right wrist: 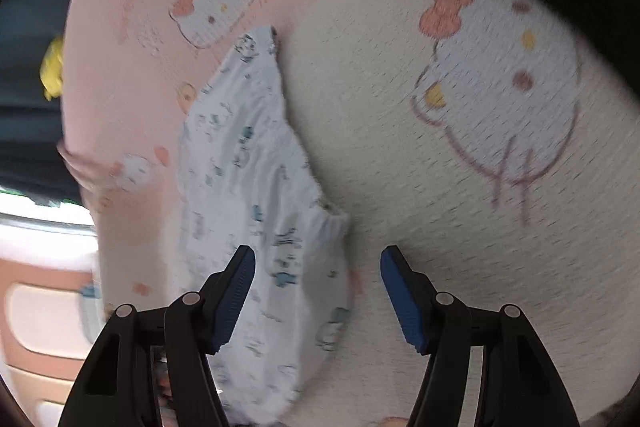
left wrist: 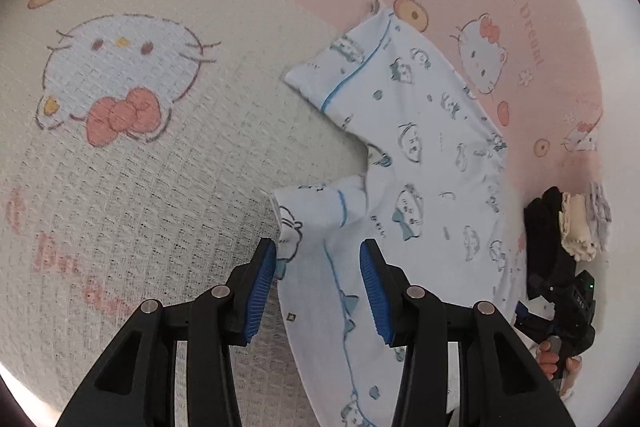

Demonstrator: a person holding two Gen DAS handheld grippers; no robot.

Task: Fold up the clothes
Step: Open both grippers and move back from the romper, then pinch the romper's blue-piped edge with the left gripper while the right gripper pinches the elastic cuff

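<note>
Left gripper [left wrist: 318, 283] sits about half open, nothing pinched; its jaws straddle the near end of the pants [left wrist: 416, 163], left pad by the cloth's left edge, right pad over the fabric. Right gripper [right wrist: 318, 291] gapes wider, also empty: in its own view its left pad lies over the cloth, its right pad over bare blanket [right wrist: 400, 115]. I read the pants as white with blue cartoon print, lying flat on the pink and cream blanket, one leg hem kicked out to the left in the left view, the other leg running down under the left jaws. Long axis runs away from both grippers, roughly along their pointing lines. Both are near; I judge the left is better lined up on an edge, the right sits over the bunched elastic part [right wrist: 336, 223], maybe the waistband, blurred. Small pile of dark and cream clothes [left wrist: 568, 227] sits off to the right, apart from the pants. Next I'd close on both near edges.
</note>
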